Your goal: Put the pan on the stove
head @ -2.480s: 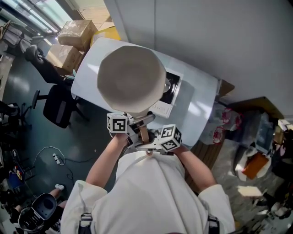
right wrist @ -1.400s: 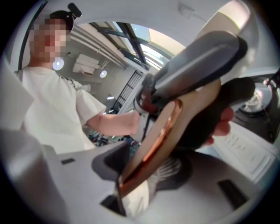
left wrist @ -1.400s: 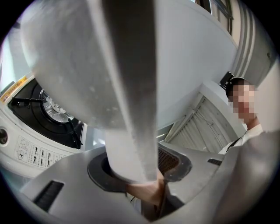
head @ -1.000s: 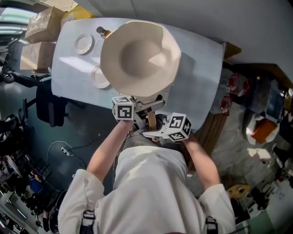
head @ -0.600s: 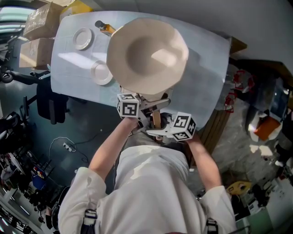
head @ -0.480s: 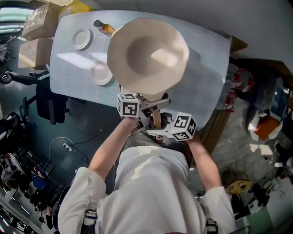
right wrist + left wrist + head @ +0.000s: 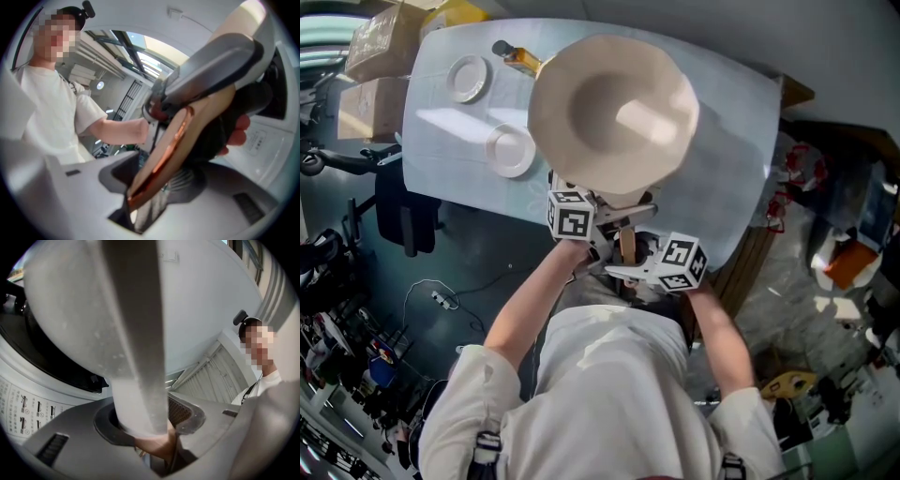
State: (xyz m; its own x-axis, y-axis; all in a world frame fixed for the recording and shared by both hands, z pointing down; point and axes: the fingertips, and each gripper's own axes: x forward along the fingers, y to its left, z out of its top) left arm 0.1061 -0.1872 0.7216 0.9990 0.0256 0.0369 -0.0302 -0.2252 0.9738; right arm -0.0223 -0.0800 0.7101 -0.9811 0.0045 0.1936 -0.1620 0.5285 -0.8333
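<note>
The tabletop [image 7: 731, 141] under its pale cloth takes up most of the head view. Over its middle the cream pan [image 7: 614, 112] is held up in the air, hollow side towards the camera, hiding everything beneath it in that view. From the left gripper view the pan's grey underside fills the picture, and below it at the left lies the black top of the stove [image 7: 47, 362] with its white control strip towards the near edge (whether the pan's base touches the stove I cannot tell).

The person stands at the near edge of the tabletop with both arms forward, and both tools are on the pan's handle [image 7: 626, 246]. The left tool [image 7: 605, 214] is clamped where the handle's pale neck joins the bowl, the neck filling the gap between its jaws. The right tool [image 7: 623, 272] sits just behind it, its jaws closed on the wooden end of the handle with the copper ring.

Two white plates lie on the cloth well to the left of the pan, one farther [image 7: 469, 79] and one nearer [image 7: 510, 150]. A small amber bottle [image 7: 517, 58] lies by the pan's far-left rim.
</note>
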